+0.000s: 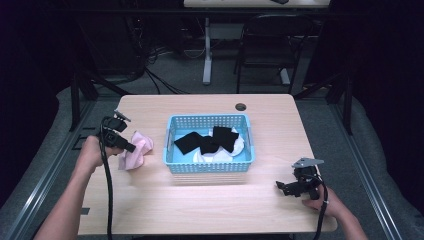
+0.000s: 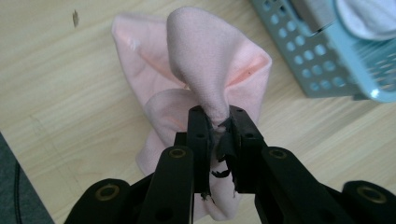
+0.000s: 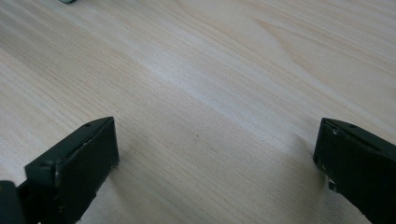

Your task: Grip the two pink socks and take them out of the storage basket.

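A pink cloth (image 1: 135, 150) lies bunched on the wooden table, left of a blue basket (image 1: 208, 167). My left gripper (image 1: 131, 147) is shut on a raised fold of the pink cloth (image 2: 205, 70); in the left gripper view the jaws pinch that fold at my left gripper (image 2: 219, 122). The basket holds black and white cloths (image 1: 212, 141). My right gripper (image 1: 281, 187) rests near the table's front right, open. In the right gripper view my right gripper (image 3: 217, 151) has its jaws wide apart over bare wood.
The basket's corner (image 2: 327, 56) lies close to the right of the pink cloth. A round cable hole (image 1: 241, 107) sits at the table's back edge. A chair (image 1: 270, 45) and desk legs stand beyond the table.
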`<state>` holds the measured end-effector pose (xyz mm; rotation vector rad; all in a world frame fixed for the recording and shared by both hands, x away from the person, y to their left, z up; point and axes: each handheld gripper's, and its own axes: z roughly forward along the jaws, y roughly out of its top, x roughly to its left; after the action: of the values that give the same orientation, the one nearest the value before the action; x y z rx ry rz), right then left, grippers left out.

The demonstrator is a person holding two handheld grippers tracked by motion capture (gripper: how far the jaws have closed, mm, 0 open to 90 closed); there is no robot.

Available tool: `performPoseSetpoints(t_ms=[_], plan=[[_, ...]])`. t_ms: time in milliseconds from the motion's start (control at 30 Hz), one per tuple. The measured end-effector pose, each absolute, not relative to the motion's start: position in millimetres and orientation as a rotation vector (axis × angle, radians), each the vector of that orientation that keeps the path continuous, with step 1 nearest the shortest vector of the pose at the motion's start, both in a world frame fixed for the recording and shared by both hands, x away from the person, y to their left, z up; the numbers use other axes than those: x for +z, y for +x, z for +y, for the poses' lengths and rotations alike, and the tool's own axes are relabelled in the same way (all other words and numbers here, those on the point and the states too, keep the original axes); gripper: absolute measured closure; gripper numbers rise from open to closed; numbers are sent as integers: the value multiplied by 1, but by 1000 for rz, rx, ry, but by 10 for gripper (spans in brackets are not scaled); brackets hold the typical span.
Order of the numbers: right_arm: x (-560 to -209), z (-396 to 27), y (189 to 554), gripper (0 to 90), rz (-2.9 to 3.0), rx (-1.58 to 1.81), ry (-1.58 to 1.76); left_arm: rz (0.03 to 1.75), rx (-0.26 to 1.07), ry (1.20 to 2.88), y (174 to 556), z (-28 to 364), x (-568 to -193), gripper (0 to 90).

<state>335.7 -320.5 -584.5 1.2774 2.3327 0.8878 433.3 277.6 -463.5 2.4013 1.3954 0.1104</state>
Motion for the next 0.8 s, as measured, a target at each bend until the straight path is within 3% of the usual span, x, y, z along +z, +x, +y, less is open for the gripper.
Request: performPoseSetpoints(t_ms=[300,533,800], plan=[[-585,-321,336,0,2332,888,1277,1476,105,2335,428,293,-497,750],[-585,-321,336,0,2333,888,1278,1538,207,2217,409,308,-489,192],[-585,-321,336,0,2333,888,1277,1565,282,2199,371,321,-495,24]])
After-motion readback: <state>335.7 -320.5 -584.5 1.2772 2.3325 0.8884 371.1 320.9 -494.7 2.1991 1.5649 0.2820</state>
